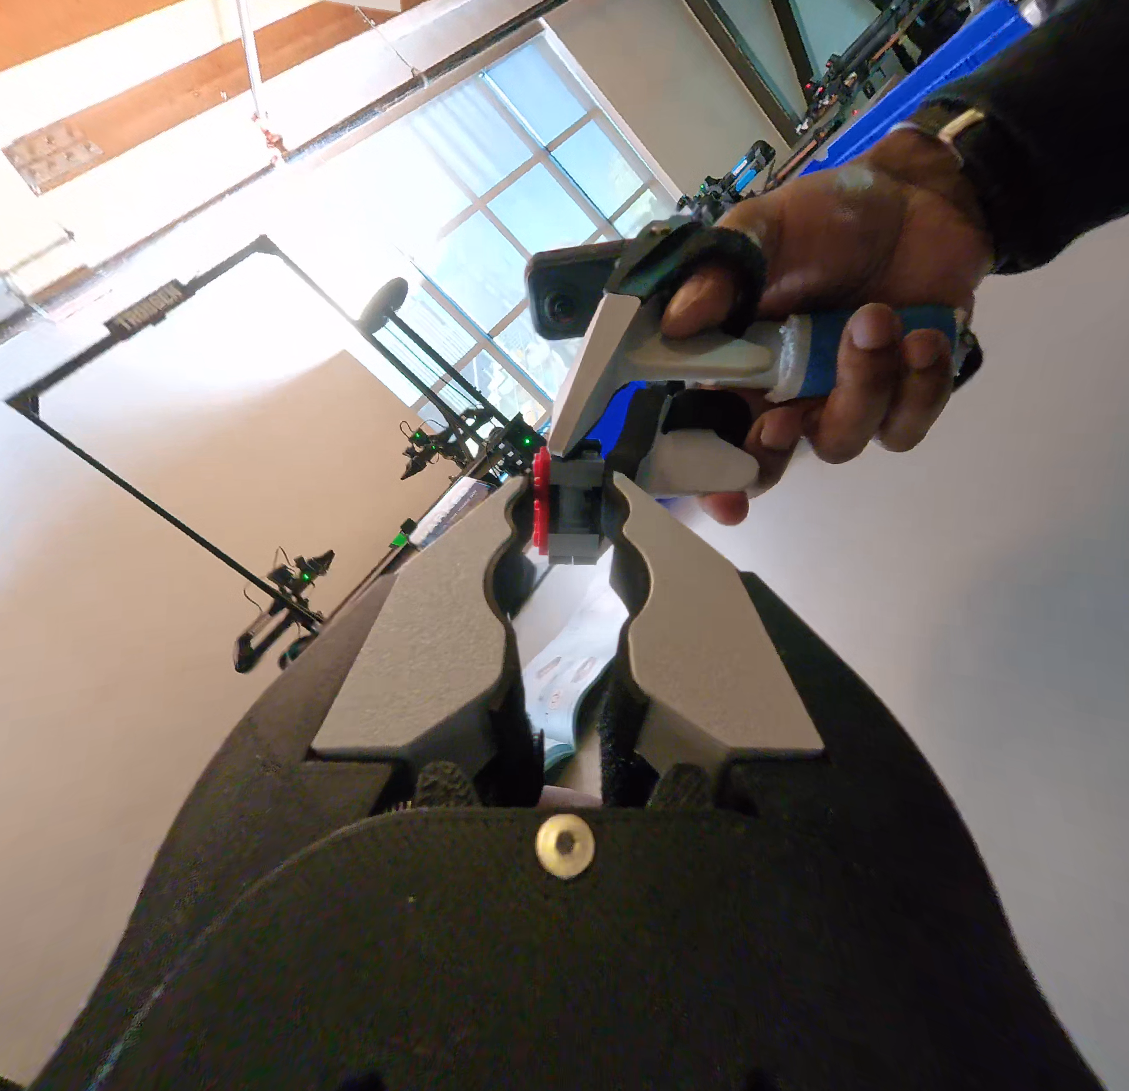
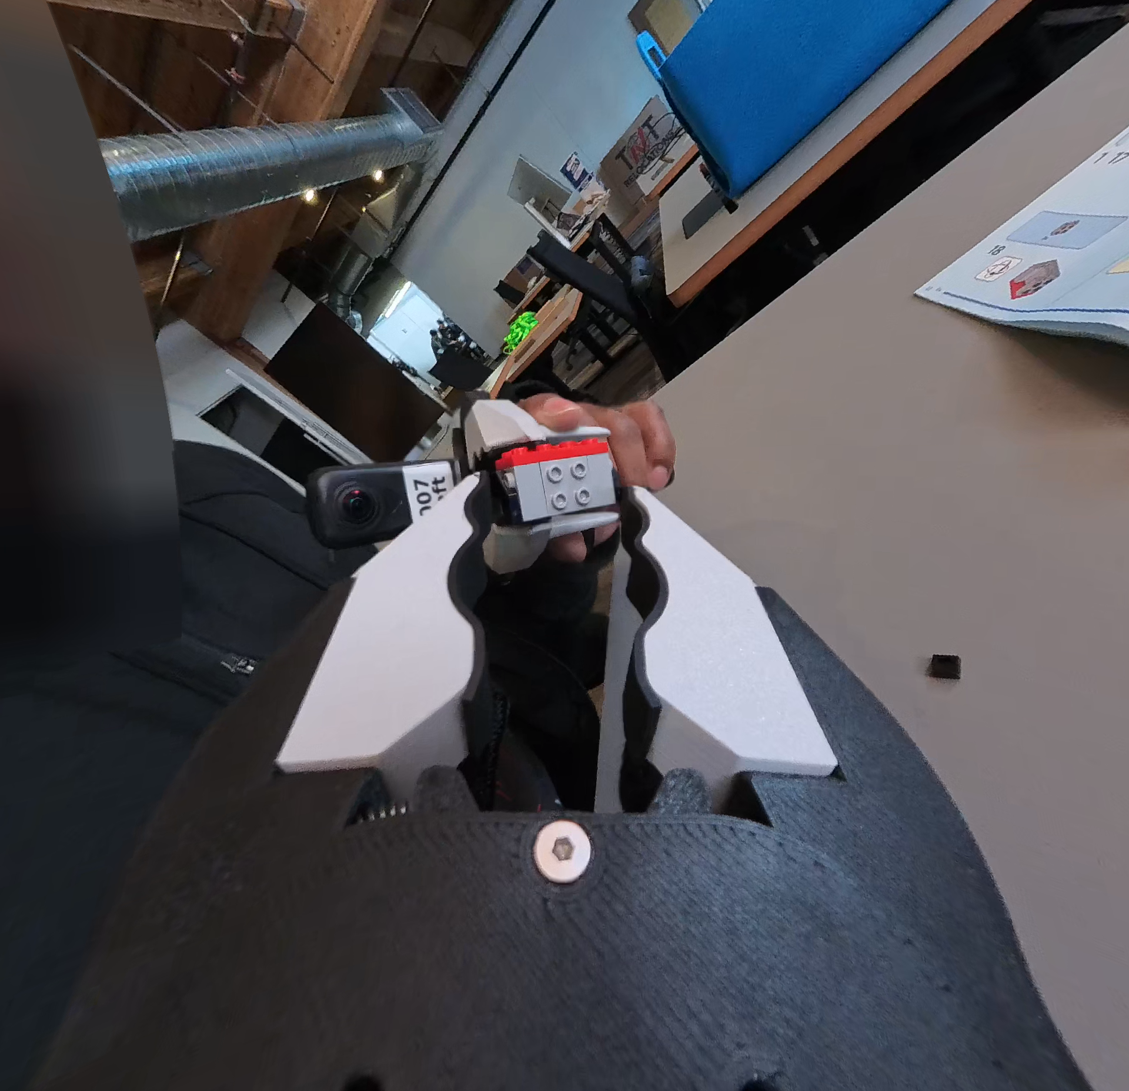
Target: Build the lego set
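Observation:
A small lego assembly (image 1: 574, 512), grey bricks with a red plate on one side, is held up in the air. My left gripper (image 1: 568, 494) is shut on it, one tip on the red plate and one on the grey side. In the right wrist view the assembly (image 2: 562, 481) shows a grey studded face, with the left gripper (image 2: 611, 475) clamping it from above and below. My right gripper (image 2: 556, 494) is open, its tips close on either side of the assembly with a small gap on the right. It also shows in the left wrist view (image 1: 595, 464), held by a hand (image 1: 855, 268).
The instruction booklet (image 2: 1038, 268) lies open on the grey table (image 2: 855, 512) at the far right. A small black piece (image 2: 944, 666) lies loose on the table to the right of my right gripper. Part of the booklet (image 1: 574, 665) shows between my left fingers.

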